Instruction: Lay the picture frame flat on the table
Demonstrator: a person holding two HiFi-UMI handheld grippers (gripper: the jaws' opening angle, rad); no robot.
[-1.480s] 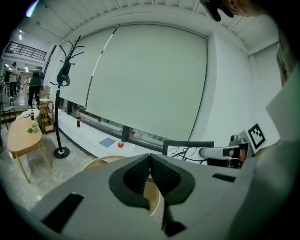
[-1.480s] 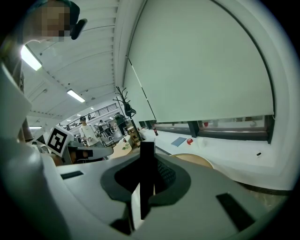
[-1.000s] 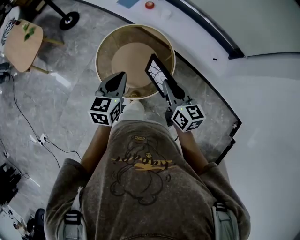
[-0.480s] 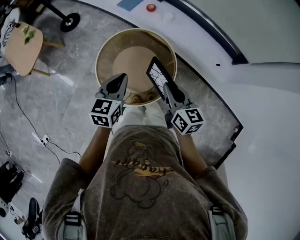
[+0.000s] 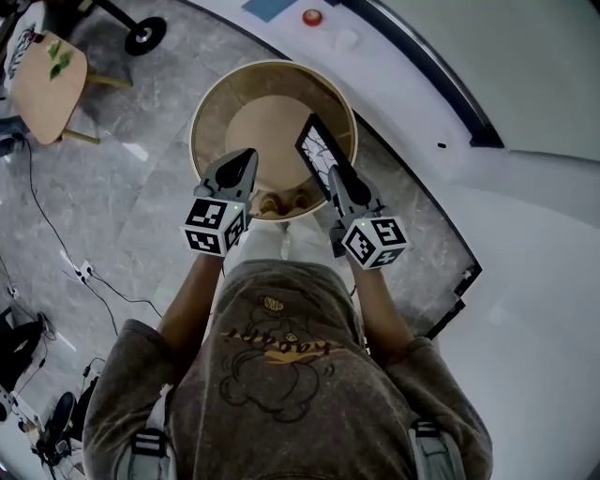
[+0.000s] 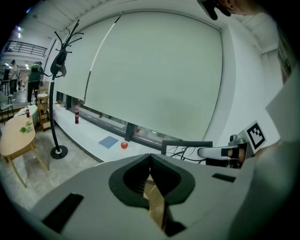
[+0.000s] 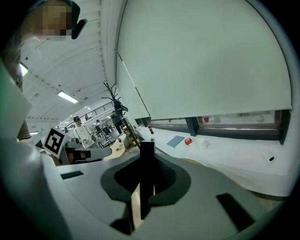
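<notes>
As right claw [image 5: 332, 178] clamps frame [image 5: 317, 148], left claw's [image 5: 246, 159] closed

Your round table [image 5: 211, 103] looks like matt, pale wood; the picture frame [image 5: 319, 155] has a smooth black edge; the floor [image 5: 122, 187] is polished grey stone.

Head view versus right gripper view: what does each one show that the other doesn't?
Only the head view shows the picture frame's patterned face, how it tilts above the round table, and the person's shirt. Only the right gripper view shows the right gripper's jaws pressed on the frame's black edge, plus people far behind. Both show the frame held, the left gripper and a red ball on the white ledge.
</notes>
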